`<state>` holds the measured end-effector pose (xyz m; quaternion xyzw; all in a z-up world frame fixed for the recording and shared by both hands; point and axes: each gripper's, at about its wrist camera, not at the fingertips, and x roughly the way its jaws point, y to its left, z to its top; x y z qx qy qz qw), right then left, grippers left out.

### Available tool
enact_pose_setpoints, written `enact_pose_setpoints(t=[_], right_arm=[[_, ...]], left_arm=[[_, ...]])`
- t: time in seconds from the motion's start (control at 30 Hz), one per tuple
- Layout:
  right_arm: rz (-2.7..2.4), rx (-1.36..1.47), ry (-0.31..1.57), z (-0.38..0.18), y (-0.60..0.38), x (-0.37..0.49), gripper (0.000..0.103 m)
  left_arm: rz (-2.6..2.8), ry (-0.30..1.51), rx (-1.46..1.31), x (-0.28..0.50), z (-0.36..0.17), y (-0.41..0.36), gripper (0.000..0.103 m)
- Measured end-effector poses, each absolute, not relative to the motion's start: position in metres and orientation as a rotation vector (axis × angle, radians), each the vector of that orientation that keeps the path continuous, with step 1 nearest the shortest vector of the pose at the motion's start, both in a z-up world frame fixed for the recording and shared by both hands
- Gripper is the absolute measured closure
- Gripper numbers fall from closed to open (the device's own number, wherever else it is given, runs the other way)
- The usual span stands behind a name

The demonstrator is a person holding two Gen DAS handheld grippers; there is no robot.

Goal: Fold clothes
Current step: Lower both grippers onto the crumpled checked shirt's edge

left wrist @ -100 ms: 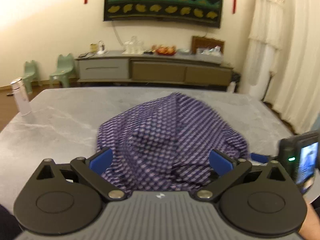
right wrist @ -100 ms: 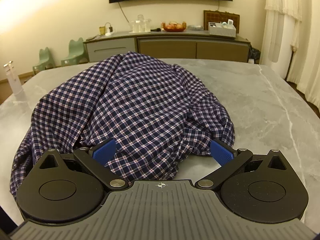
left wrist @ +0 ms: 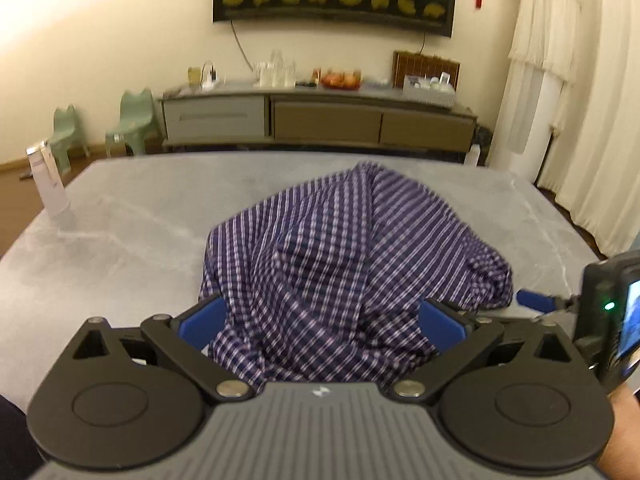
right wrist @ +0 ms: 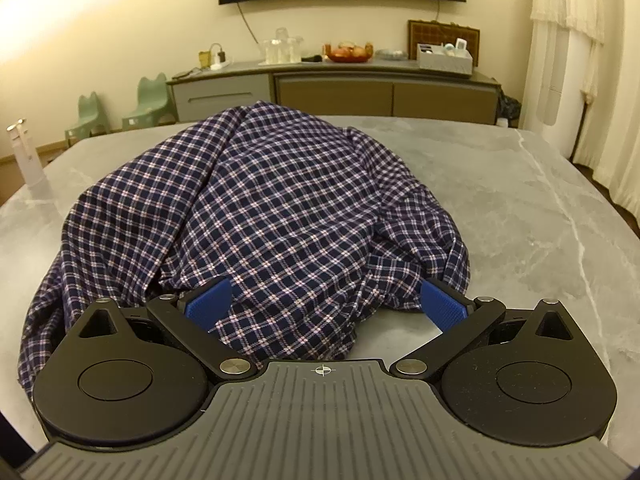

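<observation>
The grey table (right wrist: 520, 208) is carrying a checked shirt (right wrist: 280, 208), which is lying in a loose, crumpled heap near the middle, not folded. I am judging that the step in hand is taking hold of the cloth, so it needs spreading flat. The left gripper (left wrist: 320, 322) and the right gripper (right wrist: 324, 304) are both standing wide apart, holding nothing, their blue fingers (right wrist: 208, 304) resting beside the near hem.
</observation>
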<state>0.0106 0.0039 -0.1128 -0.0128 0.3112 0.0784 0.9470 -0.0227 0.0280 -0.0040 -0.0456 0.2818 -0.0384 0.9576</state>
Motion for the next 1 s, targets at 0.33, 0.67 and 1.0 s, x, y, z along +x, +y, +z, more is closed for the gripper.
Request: enact_pose_setpoints(t=[0.33, 0.67, 1.0], right_arm=[[0.17, -0.031, 0.624, -0.108, 0.009, 0.006, 0.0], [0.147, -0.065, 0.614, -0.104, 0.016, -0.002, 0.0], [0.062, -0.038, 0.588, -0.086, 0.034, -0.028, 0.0]], left_arm=[[-0.2, 0.567, -0.201, -0.088, -0.028, 0.107, 0.0], [-0.24, 0.675, -0.13, -0.111, -0.029, 0.19, 0.0], [-0.175, 0.74, -0.075, -0.072, -0.018, 0.142, 0.0]])
